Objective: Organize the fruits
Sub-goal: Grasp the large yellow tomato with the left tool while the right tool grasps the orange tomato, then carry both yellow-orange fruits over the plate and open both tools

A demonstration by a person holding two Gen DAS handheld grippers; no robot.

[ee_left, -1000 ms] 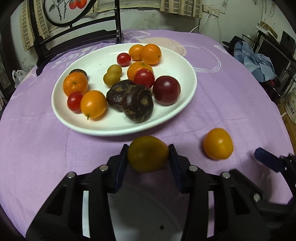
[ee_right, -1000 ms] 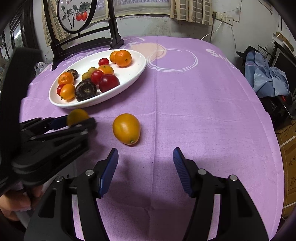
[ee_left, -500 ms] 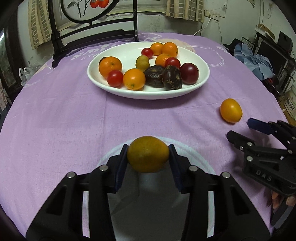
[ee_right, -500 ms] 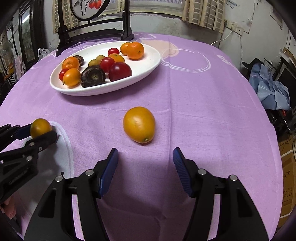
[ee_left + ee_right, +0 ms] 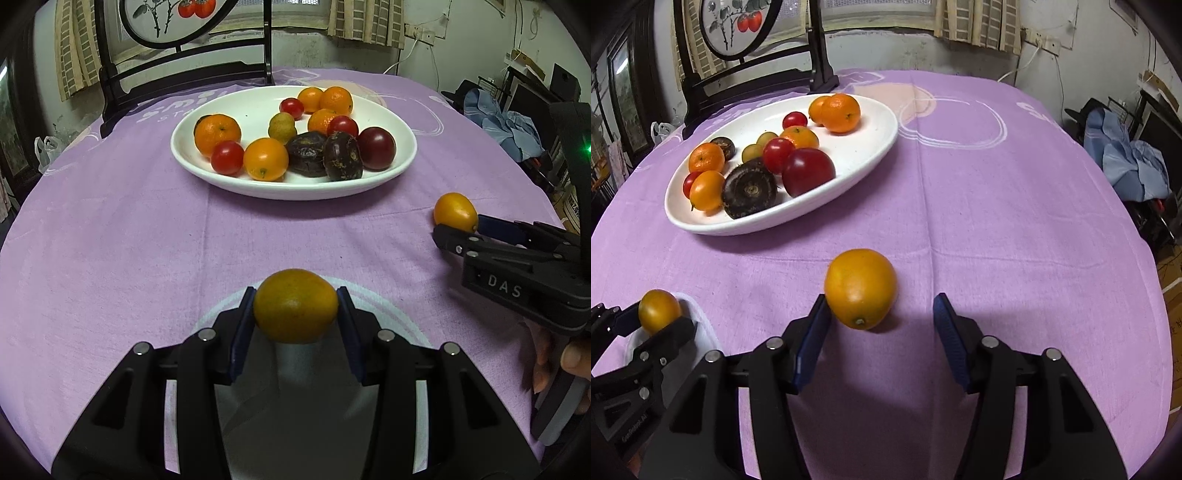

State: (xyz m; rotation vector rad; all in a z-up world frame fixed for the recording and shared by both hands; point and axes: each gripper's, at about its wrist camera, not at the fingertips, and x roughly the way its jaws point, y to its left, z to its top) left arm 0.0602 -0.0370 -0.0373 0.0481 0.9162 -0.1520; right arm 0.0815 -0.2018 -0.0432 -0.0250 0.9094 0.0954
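My left gripper (image 5: 295, 312) is shut on a yellow-orange fruit (image 5: 295, 304) and holds it over a small white plate (image 5: 388, 314) near the table's front; this held fruit also shows in the right wrist view (image 5: 659, 310). My right gripper (image 5: 882, 319) is open, its fingers on either side of an orange fruit (image 5: 860, 286) that lies on the purple cloth, close to the left finger. The same orange fruit shows in the left wrist view (image 5: 456, 212). A large white plate (image 5: 402, 162) farther back holds several mixed fruits.
A dark wooden chair (image 5: 177, 74) stands behind the table at the back left. Blue clothes (image 5: 1126, 158) and clutter lie off the table's right side. Bare purple cloth (image 5: 129, 240) lies between the two plates.
My left gripper has pulled back from the large plate with its fruit, to above the small white plate. My right gripper has moved forward until its open fingers flank the orange fruit.
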